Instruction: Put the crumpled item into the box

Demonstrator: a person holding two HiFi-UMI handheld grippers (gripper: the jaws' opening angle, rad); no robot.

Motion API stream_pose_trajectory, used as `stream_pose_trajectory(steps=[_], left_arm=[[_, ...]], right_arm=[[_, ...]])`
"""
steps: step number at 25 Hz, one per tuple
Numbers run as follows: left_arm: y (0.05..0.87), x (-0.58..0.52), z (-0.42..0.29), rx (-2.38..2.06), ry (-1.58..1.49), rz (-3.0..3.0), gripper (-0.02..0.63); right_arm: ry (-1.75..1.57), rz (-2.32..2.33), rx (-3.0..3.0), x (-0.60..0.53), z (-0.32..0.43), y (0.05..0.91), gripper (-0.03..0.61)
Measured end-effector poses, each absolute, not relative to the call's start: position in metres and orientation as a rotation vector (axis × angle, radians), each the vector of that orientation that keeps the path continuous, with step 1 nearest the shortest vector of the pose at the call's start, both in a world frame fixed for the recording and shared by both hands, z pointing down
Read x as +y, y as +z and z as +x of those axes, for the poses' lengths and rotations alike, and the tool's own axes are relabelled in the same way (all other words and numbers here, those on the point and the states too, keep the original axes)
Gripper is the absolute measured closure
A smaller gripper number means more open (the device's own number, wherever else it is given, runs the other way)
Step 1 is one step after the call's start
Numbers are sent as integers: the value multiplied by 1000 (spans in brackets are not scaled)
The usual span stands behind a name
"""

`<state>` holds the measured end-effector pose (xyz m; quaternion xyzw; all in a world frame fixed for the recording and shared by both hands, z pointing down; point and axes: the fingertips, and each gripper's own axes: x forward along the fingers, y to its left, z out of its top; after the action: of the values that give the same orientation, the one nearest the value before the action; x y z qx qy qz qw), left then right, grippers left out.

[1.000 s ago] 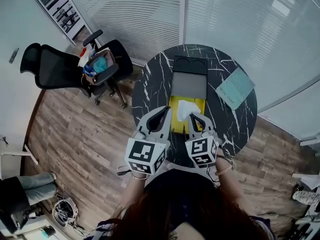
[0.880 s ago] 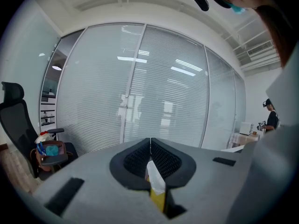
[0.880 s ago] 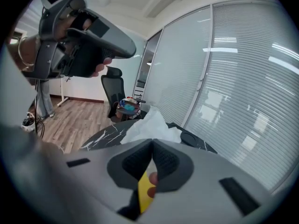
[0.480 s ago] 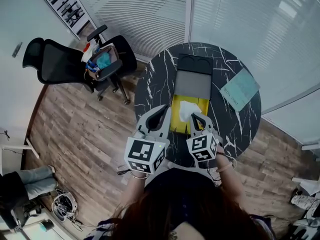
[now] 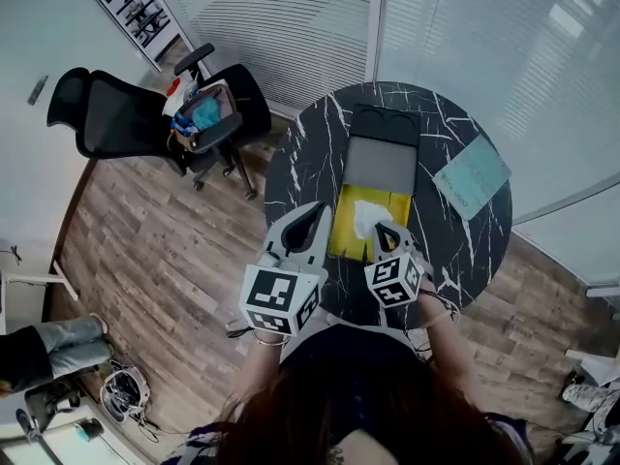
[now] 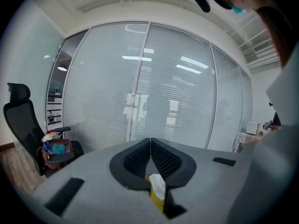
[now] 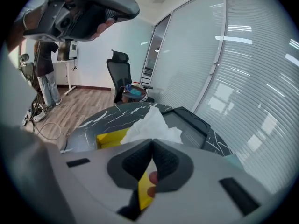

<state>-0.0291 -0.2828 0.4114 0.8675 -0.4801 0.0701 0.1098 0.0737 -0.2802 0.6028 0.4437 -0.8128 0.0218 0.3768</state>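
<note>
A white crumpled item (image 5: 366, 216) sits over the open yellow box (image 5: 344, 232) on the round black marble table (image 5: 300, 163). My right gripper (image 5: 385, 231) has its tips at the item's near edge. In the right gripper view the jaws (image 7: 152, 143) meet, with the crumpled item (image 7: 153, 122) rising straight from the tips and the yellow box (image 7: 110, 138) below left. My left gripper (image 5: 315, 213) hovers at the box's left side, shut and holding nothing (image 6: 150, 140). Through its jaw gap, the box (image 6: 157, 201) and the item (image 6: 157, 185) show.
A grey lid (image 5: 381, 163) and a black tray (image 5: 386, 124) lie beyond the box. A teal booklet (image 5: 472, 175) rests at the table's right. A black office chair (image 5: 126, 124) carrying a bag (image 5: 199, 114) stands on the wooden floor to the left. Glass walls with blinds close the back.
The head camera has shifted, so the table sits slightly further right in view. Both grippers stay by the box, the right one nudged a little forward with the crumpled item.
</note>
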Motion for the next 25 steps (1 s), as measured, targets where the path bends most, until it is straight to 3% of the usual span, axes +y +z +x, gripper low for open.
stream_pose_trajectory(steps=[25], left_arm=[[424,-286,-39,-1438,247,2496,583]], right_arm=[[140,938,-1943,-292,67,679,554]])
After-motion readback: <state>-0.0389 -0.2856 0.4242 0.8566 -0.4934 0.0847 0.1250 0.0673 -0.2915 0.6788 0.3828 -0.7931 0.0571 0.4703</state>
